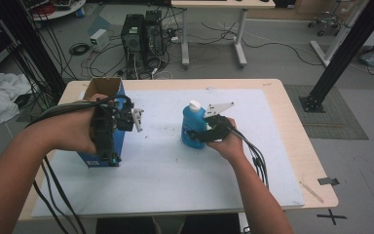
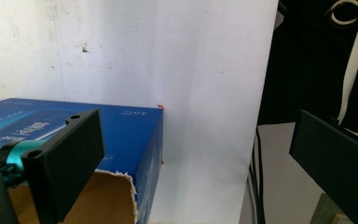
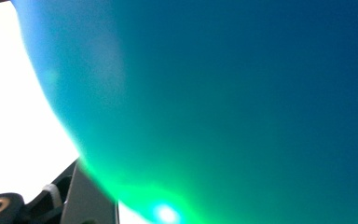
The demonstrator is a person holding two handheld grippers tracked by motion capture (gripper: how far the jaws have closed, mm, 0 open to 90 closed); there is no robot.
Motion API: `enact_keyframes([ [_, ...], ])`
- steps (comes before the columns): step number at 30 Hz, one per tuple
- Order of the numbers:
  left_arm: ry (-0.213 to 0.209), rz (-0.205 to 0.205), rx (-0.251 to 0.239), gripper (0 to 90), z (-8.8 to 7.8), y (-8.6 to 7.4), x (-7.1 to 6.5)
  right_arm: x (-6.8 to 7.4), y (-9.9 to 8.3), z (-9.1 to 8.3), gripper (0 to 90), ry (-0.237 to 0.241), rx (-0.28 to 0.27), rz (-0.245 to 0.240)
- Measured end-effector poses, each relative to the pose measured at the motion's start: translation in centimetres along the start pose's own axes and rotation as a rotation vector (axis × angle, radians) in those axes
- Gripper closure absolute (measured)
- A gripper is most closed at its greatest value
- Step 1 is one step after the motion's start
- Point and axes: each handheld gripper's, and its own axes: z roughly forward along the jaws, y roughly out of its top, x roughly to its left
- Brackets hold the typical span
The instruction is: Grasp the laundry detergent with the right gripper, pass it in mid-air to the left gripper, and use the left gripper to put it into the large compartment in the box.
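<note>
A blue cardboard box point(image 1: 119, 142) stands at the left of the white mat, its top open and its brown inside showing. My left gripper point(image 1: 109, 148) hangs over it, open; in the left gripper view the wide-apart gripper point(image 2: 196, 126) has one jaw above the box point(image 2: 121, 135) and its torn flap, the other off to the side. Mid-table stands an upright blue bottle point(image 1: 193, 122) with a white cap. My right gripper point(image 1: 199, 134) is shut on its lower body. The bottle point(image 3: 237, 102) sits blurred and very close in the right gripper view.
The white mat point(image 1: 175, 165) covers most of the wooden table point(image 1: 292, 126). A thin stick point(image 1: 311, 191) and black tape point(image 1: 328, 181) lie near the front right corner. Computer towers point(image 1: 141, 34) and cables stand on the floor behind.
</note>
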Motion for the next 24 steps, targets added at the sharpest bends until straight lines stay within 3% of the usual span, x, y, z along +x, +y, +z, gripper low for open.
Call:
enact_keyframes([
  [14, -0.003, -0.007, 0.008, 3.2, 0.2, 0.7, 0.4, 0.7, 0.5, -0.9, 46.1, 0.011, 0.017, -0.037],
  [22, 0.005, 0.006, -0.002, 3.2, -0.1, 1.3, 0.2, 2.2, 1.6, -2.8, 46.1, 0.053, -0.013, -0.075],
  [24, 0.007, 0.008, -0.007, 3.2, -0.2, 1.6, 0.1, 3.3, 2.0, -3.4, 46.1, 0.082, -0.003, -0.11],
])
